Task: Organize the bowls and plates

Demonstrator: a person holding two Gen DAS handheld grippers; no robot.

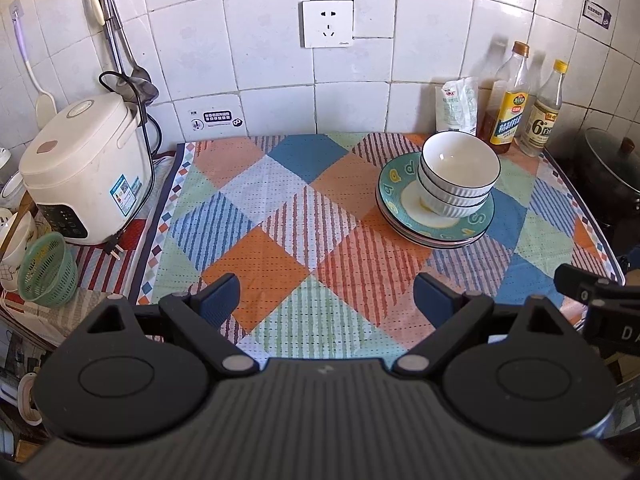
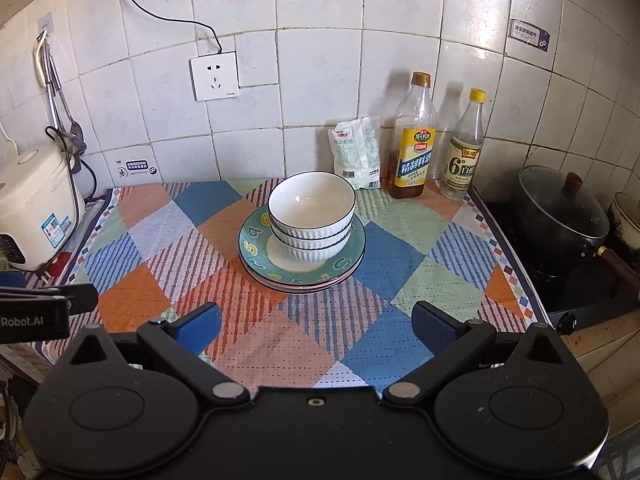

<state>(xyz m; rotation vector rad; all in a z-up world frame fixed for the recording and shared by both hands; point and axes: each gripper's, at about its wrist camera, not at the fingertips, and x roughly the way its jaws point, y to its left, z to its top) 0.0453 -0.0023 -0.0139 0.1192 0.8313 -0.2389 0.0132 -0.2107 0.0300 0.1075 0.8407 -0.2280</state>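
Note:
Three white ribbed bowls (image 1: 458,178) (image 2: 311,220) with dark rims are nested upright on a stack of plates. The top plate (image 1: 394,184) (image 2: 256,236) is teal with yellow letters, and pink plate edges show beneath it. The stack sits on the checked cloth (image 1: 280,240) (image 2: 280,320), at the back right in the left wrist view and mid-cloth in the right wrist view. My left gripper (image 1: 326,300) is open and empty over the cloth's near part, well short of the stack. My right gripper (image 2: 316,326) is open and empty, a little in front of the plates.
A rice cooker (image 1: 84,168) (image 2: 32,208) and a green basket (image 1: 48,270) stand at the left. Two bottles (image 1: 510,100) (image 2: 414,140) and a white packet (image 2: 358,152) line the back wall. A lidded black pot (image 2: 560,208) sits on the stove at right.

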